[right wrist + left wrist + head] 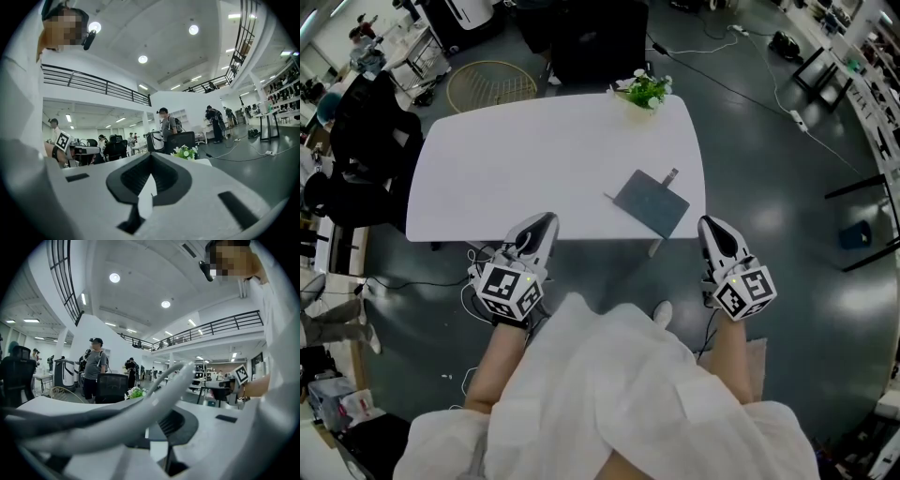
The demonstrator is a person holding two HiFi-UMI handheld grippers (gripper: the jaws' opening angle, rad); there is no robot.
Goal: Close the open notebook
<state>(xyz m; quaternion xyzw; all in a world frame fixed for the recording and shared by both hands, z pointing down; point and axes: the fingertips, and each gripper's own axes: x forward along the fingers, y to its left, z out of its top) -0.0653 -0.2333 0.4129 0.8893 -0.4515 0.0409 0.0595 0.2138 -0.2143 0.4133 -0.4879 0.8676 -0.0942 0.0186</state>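
Small plant (645,91) on white table (516,169)

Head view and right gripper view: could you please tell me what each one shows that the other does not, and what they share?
Only the head view: the grey notebook, lying closed on the white table. Only the right gripper view: a straight look at the right claw, its jaws together and empty, and a balcony railing. Both: the potted plant and the left claw.

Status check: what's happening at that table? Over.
Left gripper and right gripper shut, empty, short of the white table. Slate-grey flat notebook lies closed near its front right edge. Small green plant far off, nothing blocking.
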